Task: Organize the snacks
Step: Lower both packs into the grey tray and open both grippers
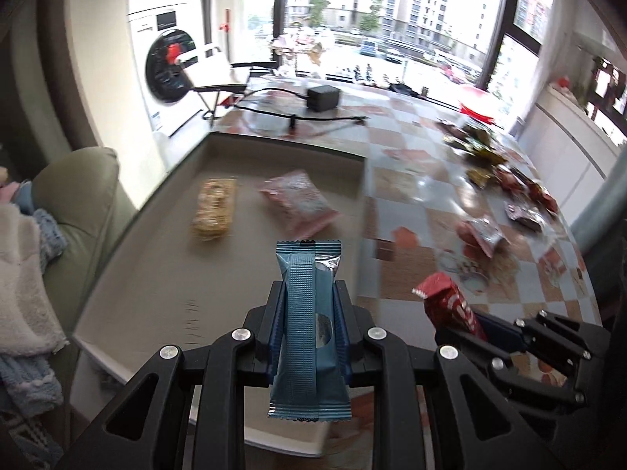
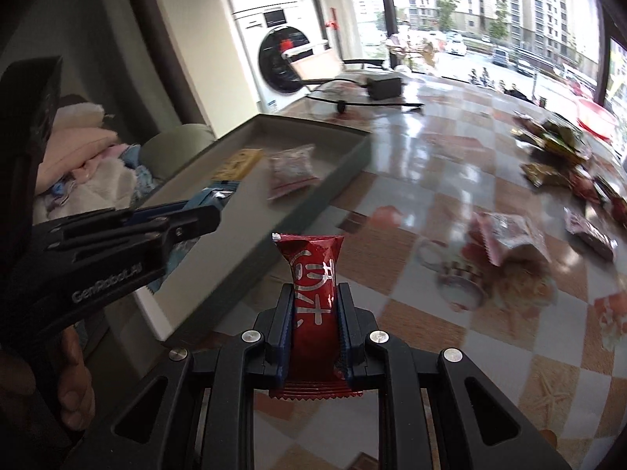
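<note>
My left gripper (image 1: 308,290) is shut on a blue snack bar (image 1: 303,325) and holds it above the near part of the grey tray (image 1: 129,293). The tray holds a yellow cracker pack (image 1: 214,208) and a pink packet (image 1: 299,199). My right gripper (image 2: 314,291) is shut on a red snack packet (image 2: 313,286), above the checkered table just right of the tray (image 2: 274,219). The red packet (image 1: 450,305) and right gripper also show in the left wrist view. The left gripper (image 2: 203,211) shows in the right wrist view over the tray.
Loose snacks lie on the table at the right: a pink packet (image 2: 509,235) and a pile of several packets (image 2: 556,149). A black adapter (image 1: 322,98) with cable lies at the far end. A sofa with laundry (image 1: 35,258) stands left of the table.
</note>
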